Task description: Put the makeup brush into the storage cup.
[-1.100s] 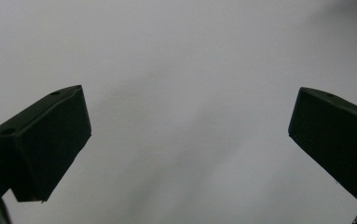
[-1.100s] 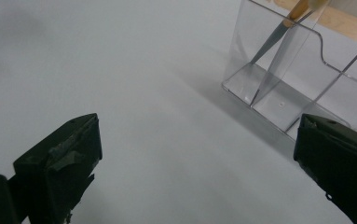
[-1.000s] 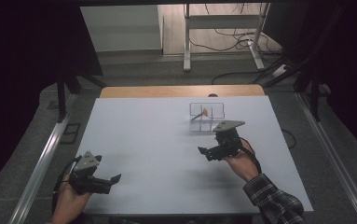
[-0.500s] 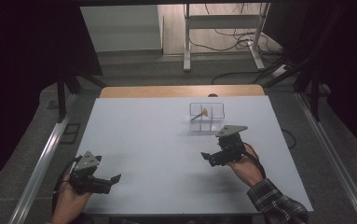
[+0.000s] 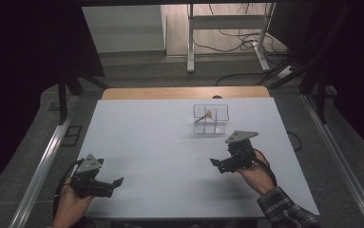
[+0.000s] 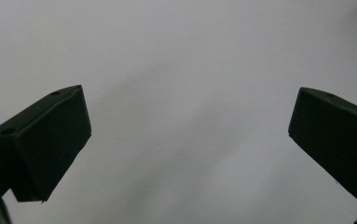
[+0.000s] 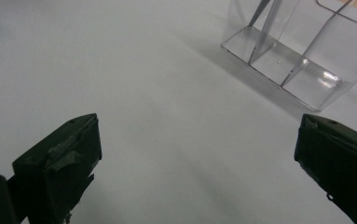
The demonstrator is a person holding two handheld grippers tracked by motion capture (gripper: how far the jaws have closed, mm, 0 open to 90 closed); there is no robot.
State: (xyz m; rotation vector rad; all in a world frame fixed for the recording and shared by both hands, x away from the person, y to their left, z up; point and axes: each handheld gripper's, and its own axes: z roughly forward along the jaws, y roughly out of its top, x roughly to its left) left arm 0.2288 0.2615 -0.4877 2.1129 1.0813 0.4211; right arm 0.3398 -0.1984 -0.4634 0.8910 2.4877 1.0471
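Note:
A clear plastic organiser box [image 5: 211,118] with dividers stands at the back right of the white table [image 5: 170,142]; a thin stick with an orange tip [image 5: 204,115] leans inside it. In the right gripper view the clear box [image 7: 292,51] lies ahead at the upper right. My right gripper [image 5: 216,164] hovers in front of the box, open and empty [image 7: 195,154]. My left gripper [image 5: 116,183] sits low at the table's front left corner, open, with only bare table between its jaws [image 6: 190,140].
A wooden strip [image 5: 184,92] runs along the table's far edge. Metal rails [image 5: 42,166] flank the table on both sides. A desk frame with cables [image 5: 227,28] stands on the floor behind.
My right gripper has drawn back from the clear box toward the front edge of the table. The left gripper has stayed put.

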